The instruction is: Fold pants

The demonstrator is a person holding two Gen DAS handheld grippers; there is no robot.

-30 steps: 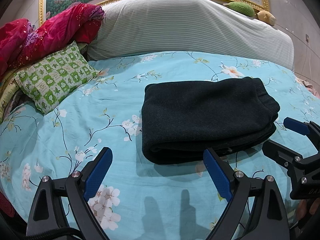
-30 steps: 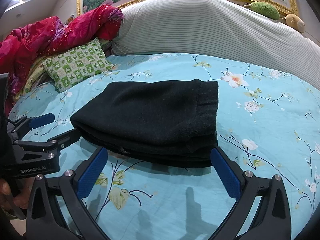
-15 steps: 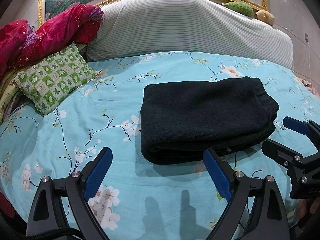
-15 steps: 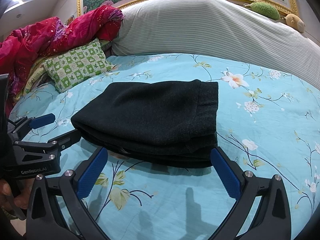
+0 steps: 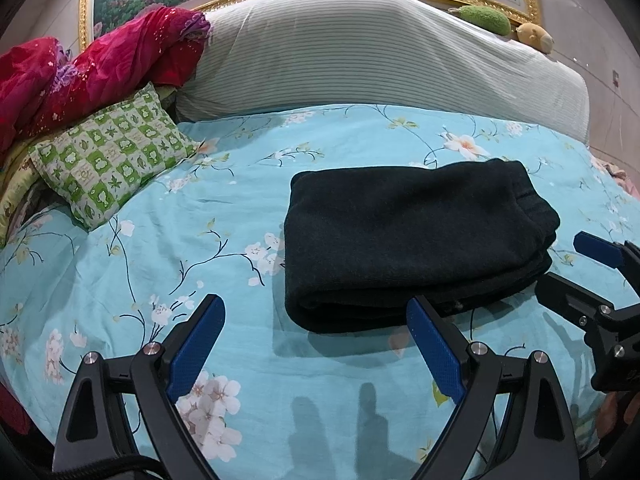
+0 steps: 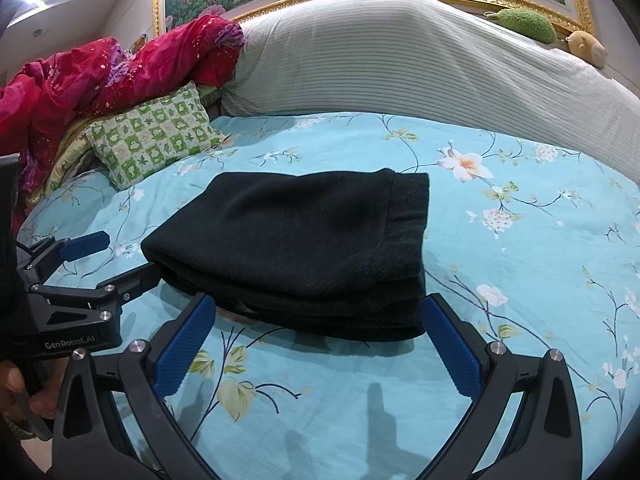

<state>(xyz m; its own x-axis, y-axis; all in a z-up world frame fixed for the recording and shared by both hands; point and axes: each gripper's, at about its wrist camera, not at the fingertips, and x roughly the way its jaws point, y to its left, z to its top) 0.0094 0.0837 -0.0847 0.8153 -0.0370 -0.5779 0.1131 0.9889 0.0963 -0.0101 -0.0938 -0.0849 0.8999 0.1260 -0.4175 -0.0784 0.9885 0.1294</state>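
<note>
The black pants (image 5: 412, 240) lie folded into a thick rectangle on the light blue flowered bedsheet (image 5: 240, 208). They also show in the right wrist view (image 6: 304, 248). My left gripper (image 5: 316, 320) is open and empty, just in front of the fold's near left edge. My right gripper (image 6: 316, 320) is open and empty, just in front of the fold's near edge. Each gripper shows at the side of the other's view, the right one (image 5: 560, 268) by the pants' right end, the left one (image 6: 120, 256) by their left end.
A green checked pillow (image 5: 108, 160) and a red quilt (image 5: 100, 72) lie at the far left. A large striped bolster (image 5: 380, 56) runs along the headboard, with two plush toys (image 5: 484, 20) on top. The bed's right edge (image 5: 616, 176) is near.
Nothing has visibly changed apart from a very slight drift of the left wrist view; both grippers stay open in front of the folded pants.
</note>
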